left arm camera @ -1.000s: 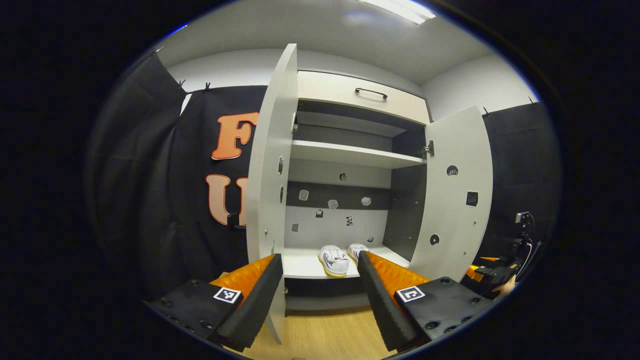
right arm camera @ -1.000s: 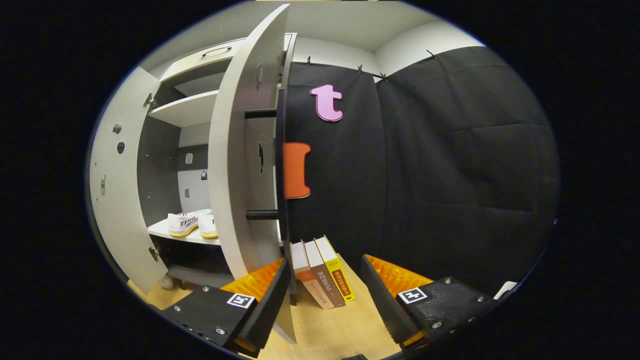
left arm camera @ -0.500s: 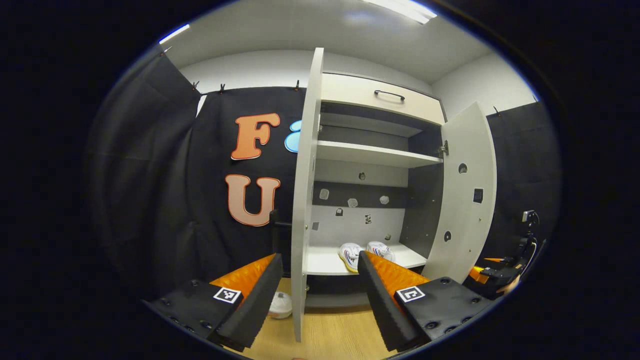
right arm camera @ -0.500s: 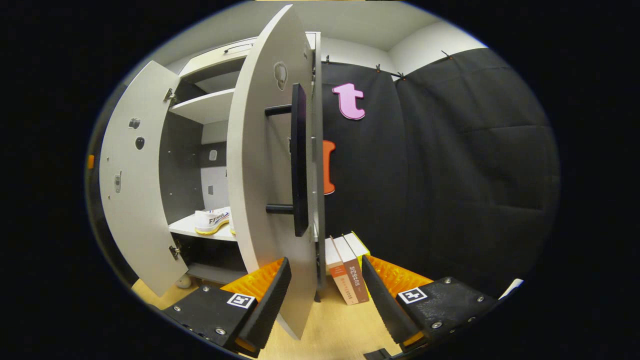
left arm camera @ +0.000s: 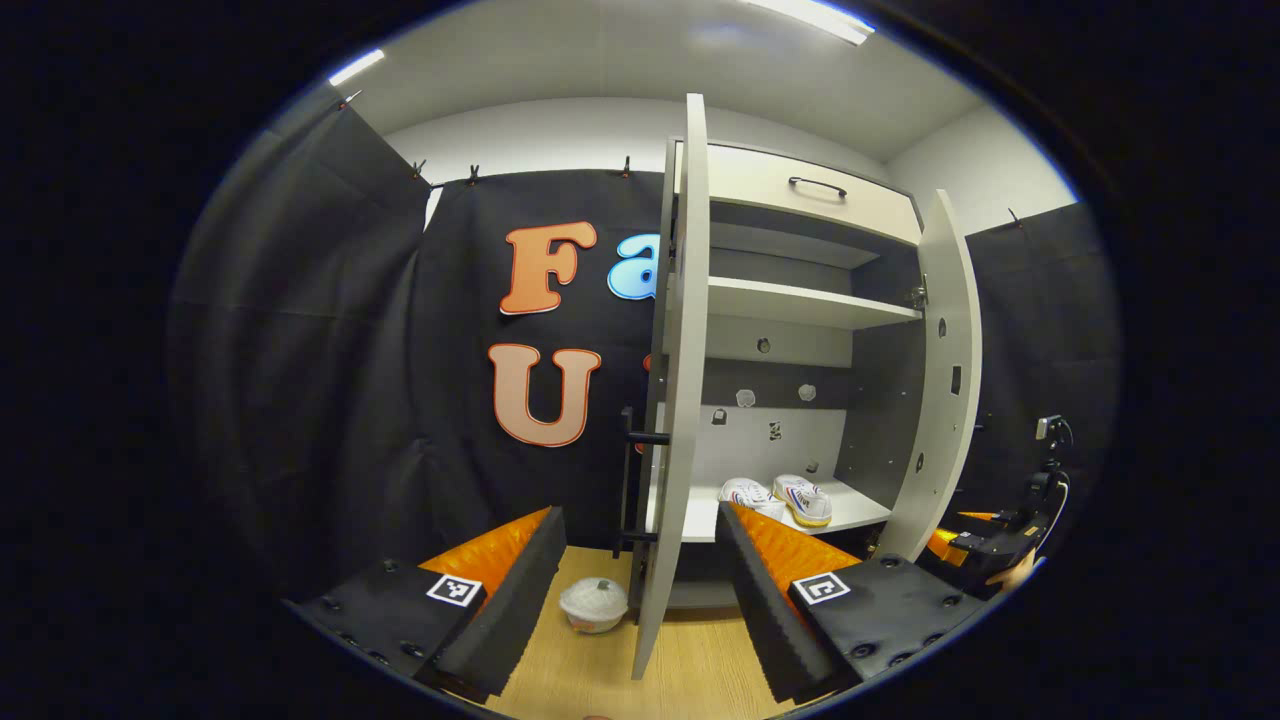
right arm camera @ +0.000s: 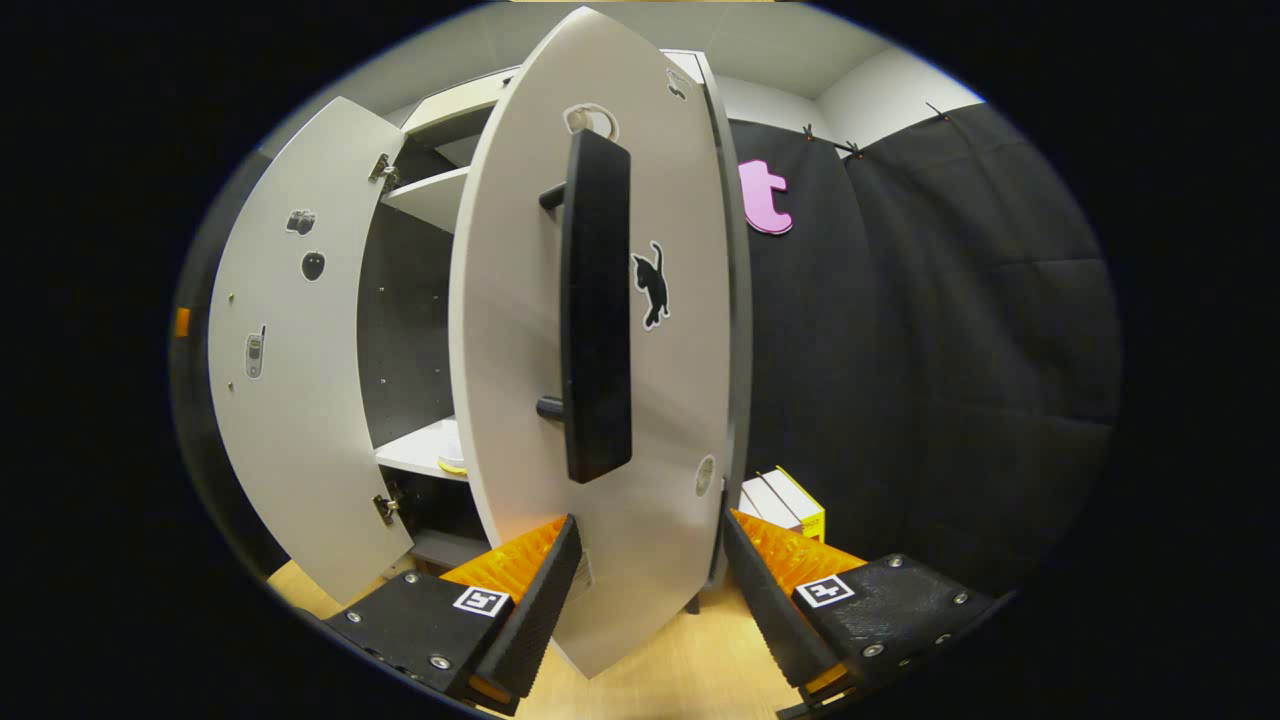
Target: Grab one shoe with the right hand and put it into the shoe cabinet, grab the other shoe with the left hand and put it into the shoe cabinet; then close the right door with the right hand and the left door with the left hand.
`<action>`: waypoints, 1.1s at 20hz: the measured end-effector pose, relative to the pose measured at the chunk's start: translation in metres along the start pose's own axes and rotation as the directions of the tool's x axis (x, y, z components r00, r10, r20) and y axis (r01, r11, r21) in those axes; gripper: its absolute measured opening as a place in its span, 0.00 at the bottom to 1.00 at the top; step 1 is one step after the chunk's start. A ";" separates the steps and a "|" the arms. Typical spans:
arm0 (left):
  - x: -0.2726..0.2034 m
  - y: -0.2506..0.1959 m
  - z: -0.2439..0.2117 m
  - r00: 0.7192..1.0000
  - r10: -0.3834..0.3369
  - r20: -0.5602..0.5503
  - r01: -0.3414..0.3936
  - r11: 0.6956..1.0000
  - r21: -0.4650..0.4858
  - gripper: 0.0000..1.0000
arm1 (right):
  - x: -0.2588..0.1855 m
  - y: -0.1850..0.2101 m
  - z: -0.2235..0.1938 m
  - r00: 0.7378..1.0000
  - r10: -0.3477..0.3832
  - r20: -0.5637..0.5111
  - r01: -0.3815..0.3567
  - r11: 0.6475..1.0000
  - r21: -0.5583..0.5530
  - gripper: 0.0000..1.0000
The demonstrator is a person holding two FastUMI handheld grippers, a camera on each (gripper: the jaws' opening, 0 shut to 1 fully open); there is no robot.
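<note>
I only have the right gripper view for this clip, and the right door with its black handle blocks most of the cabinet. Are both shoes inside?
Observer: Yes. In the left gripper view, two white shoes sit side by side on the lower shelf.
Operator: Is the left gripper holding anything?
Observer: No. The left gripper is open with nothing between its fingers.
Operator: Is anything lying near the left door?
Observer: A small white round container sits on the wood floor, just left of the bottom edge of the left door.
</note>
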State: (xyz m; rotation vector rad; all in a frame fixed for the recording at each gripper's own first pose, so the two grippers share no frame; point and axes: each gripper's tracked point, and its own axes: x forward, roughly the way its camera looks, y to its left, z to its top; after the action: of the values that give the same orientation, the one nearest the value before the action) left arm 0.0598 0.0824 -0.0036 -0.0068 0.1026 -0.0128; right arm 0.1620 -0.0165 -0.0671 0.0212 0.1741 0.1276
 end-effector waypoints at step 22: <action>0.076 0.087 -0.033 0.990 0.137 -0.024 -0.137 0.990 0.031 0.99 | 0.115 0.062 0.011 1.000 0.006 -0.013 -0.006 1.000 -0.025 0.89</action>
State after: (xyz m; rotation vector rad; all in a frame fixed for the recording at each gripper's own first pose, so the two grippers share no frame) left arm 0.1328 0.1684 -0.0451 0.0302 0.1293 0.1229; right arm 0.2683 0.0594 -0.0737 -0.0038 0.1855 0.1360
